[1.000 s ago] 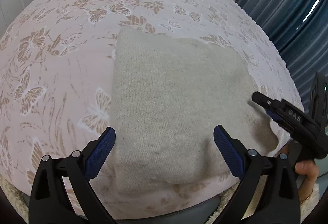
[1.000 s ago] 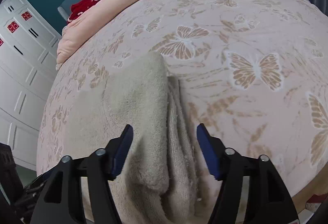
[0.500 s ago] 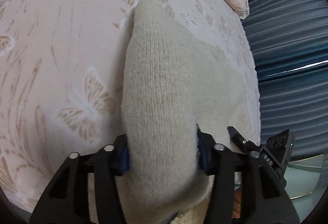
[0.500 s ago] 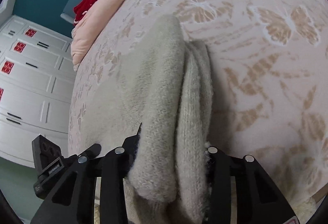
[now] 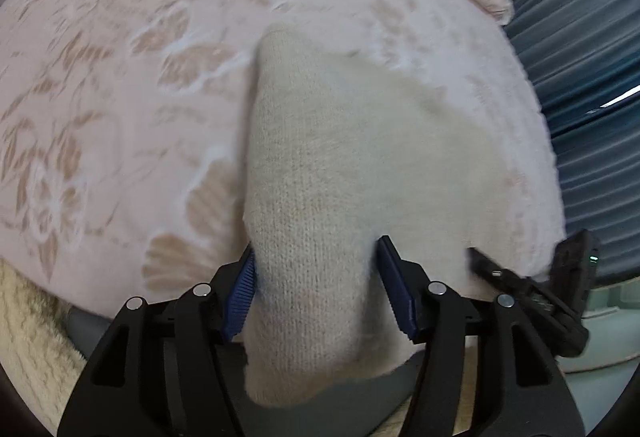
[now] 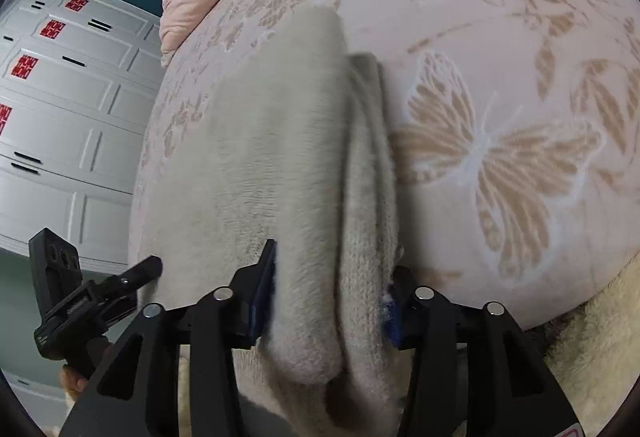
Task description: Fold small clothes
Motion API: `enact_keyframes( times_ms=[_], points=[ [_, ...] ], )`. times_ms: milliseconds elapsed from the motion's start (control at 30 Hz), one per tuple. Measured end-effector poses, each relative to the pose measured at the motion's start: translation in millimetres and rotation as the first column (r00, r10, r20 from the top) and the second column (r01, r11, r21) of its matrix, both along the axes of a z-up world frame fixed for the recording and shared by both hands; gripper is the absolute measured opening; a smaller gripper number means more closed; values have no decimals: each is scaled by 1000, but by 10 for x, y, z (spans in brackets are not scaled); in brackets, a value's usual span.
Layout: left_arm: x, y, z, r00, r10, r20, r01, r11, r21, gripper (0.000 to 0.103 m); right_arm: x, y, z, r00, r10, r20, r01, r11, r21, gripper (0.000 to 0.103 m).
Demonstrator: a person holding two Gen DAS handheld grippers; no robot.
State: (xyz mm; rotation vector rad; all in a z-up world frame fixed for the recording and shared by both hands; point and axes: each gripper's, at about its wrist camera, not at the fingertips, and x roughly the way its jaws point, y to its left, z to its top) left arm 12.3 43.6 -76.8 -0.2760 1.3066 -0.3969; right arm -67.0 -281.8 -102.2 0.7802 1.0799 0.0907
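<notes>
A: Where's the knit garment (image 5: 320, 173)?
B: On the bed (image 5: 120, 117), near edge bunched up between the jaws of both grippers.
A: Left gripper (image 5: 316, 289)?
B: Jaws opening; left pad touching, right pad just clear.
A: Right gripper (image 6: 328, 301)?
B: Jaws opening too, folded layers (image 6: 280, 157) between them, both pads touching the fabric.

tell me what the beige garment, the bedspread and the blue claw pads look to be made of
Garment: a soft knit, probably wool or acrylic yarn; fine rows of stitches show and the edges look fuzzy.
Bedspread: pink woven fabric, matte, with tan and white butterflies that seem woven or embossed in rather than printed, though I can't tell which.
Pads: blue, likely rubber or plastic, with a ribbed gripping face.
</notes>
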Motion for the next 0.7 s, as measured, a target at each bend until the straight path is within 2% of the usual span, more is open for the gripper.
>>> enact_keyframes(
  times_ms=[33, 67, 100, 167, 200, 267, 333, 367, 400, 433, 467, 500, 533, 600, 700],
  points=[
    [-37, 73, -39, 1000, 20, 11, -19, 998, -57, 64, -41, 25, 58, 999, -10, 32, 11, 1000, -22, 53],
    [-47, 143, -43, 999, 51, 11, -49, 992, -113, 66, -56, 44, 132, 999, -22, 45, 24, 998, -59, 58],
    [-35, 194, -41, 997, 83, -1, -82, 986, -145, 74, -45, 59, 202, 998, -25, 50, 30, 995, -95, 65],
    [33, 245, -25, 993, 118, -3, -116, 976, -184, 83, 17, 64, 284, 998, -19, 66, 27, 992, -123, 73],
    [85, 243, -35, 993, 117, -3, -115, 974, -194, 91, 69, 62, 283, 998, -15, 69, 23, 993, -112, 77],
    [171, 222, -91, 993, 119, -23, -121, 973, -197, 91, 218, 45, 182, 999, -23, 26, 25, 997, -73, 78],
    [252, 162, -216, 991, 108, -75, -122, 968, -221, 92, 357, 60, 8, 999, -27, -26, 28, 1000, 12, 78],
    [263, 110, -284, 989, 102, -104, -123, 966, -227, 92, 399, 54, -65, 998, -42, -46, 44, 998, 46, 82],
    [241, 85, -326, 989, 84, -122, -112, 963, -243, 91, 411, 78, -82, 997, -60, -46, 62, 996, 60, 82],
    [237, 47, -333, 990, 73, -124, -101, 965, -242, 90, 421, 100, -74, 997, -66, -41, 68, 996, 58, 80],
    [229, 12, -311, 992, 63, -110, -88, 967, -241, 83, 429, 132, -42, 997, -62, -37, 64, 997, 46, 66],
    [238, -16, -270, 994, 50, -97, -72, 967, -244, 68, 421, 164, 19, 998, -57, -26, 58, 998, 27, 49],
    [223, -30, -184, 996, 49, -75, -66, 969, -237, 58, 421, 191, 102, 999, -48, -10, 48, 999, 2, 42],
    [191, -44, 38, 999, 32, -5, -32, 973, -230, 44, 388, 227, 331, 999, -24, 48, 26, 999, -29, 35],
    [164, -21, 465, 996, 9, 89, 13, 967, -253, 43, 306, 254, 802, 986, -10, 164, 18, 999, -47, 34]
  ],
)
